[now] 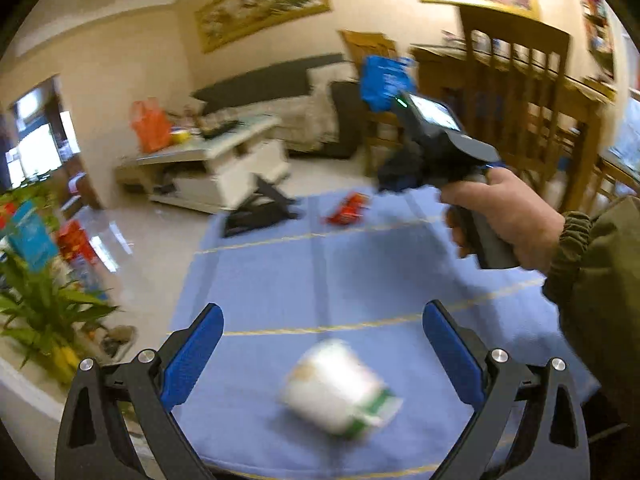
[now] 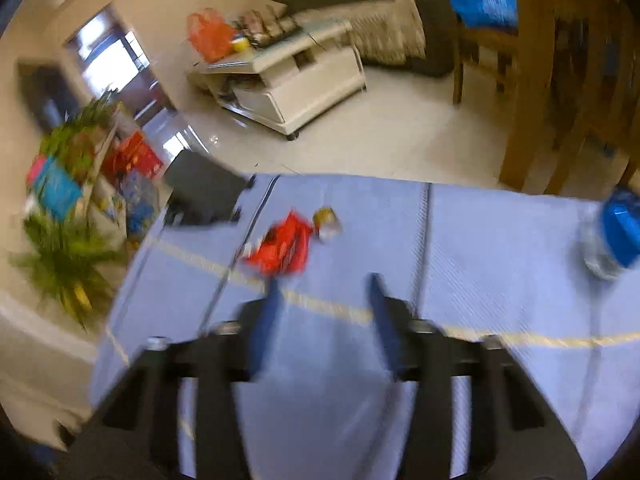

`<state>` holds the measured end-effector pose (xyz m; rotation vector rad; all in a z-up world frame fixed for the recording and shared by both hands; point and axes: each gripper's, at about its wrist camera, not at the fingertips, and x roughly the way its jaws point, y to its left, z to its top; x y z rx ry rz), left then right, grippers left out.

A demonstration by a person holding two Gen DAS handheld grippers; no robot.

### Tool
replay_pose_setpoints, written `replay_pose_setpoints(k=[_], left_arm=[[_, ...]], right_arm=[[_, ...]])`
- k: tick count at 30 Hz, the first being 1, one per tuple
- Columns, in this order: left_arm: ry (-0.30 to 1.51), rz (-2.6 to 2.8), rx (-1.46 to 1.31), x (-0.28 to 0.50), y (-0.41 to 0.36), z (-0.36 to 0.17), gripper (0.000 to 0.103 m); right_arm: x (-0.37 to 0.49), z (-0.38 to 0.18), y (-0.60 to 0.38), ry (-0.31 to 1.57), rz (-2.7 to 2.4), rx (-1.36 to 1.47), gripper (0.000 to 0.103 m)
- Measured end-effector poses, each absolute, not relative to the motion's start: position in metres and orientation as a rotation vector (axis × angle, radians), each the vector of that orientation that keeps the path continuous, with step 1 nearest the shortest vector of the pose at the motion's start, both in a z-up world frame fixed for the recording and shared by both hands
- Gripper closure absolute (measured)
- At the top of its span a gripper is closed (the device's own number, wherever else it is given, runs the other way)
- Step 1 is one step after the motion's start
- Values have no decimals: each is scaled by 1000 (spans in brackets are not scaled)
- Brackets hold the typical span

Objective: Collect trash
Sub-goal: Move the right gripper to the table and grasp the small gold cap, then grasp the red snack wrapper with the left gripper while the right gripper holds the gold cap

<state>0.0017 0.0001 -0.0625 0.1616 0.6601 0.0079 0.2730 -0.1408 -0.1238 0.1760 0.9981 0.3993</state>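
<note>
Three trash items on the blue cloth: one white cup (tipped over, long axis diagonal, mouth direction blurred), one red wrapper, one blue-labelled bottle. Left gripper jaws wide apart over the cup, not touching. Right gripper narrowly parted, empty.

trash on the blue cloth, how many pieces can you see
3, possibly more out of view: a white-and-green paper cup on its side near the left jaws, a red wrapper mid-cloth, and a blue-labelled plastic bottle at the cloth's right edge.
</note>
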Motion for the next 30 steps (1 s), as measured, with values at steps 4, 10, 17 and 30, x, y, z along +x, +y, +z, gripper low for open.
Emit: replay_pose_setpoints(k=[4, 10, 17, 30], left_arm=[[663, 56, 103, 12, 38, -61, 7], [648, 129, 113, 38, 70, -60, 7], [639, 79, 45, 81, 87, -44, 7], [646, 66, 106, 116, 70, -50, 7]], right_arm=[[315, -140, -120, 1035, 340, 82, 77], [324, -148, -113, 1032, 354, 58, 76], [320, -149, -102, 1040, 403, 37, 69], [316, -161, -73, 1079, 462, -33, 82]])
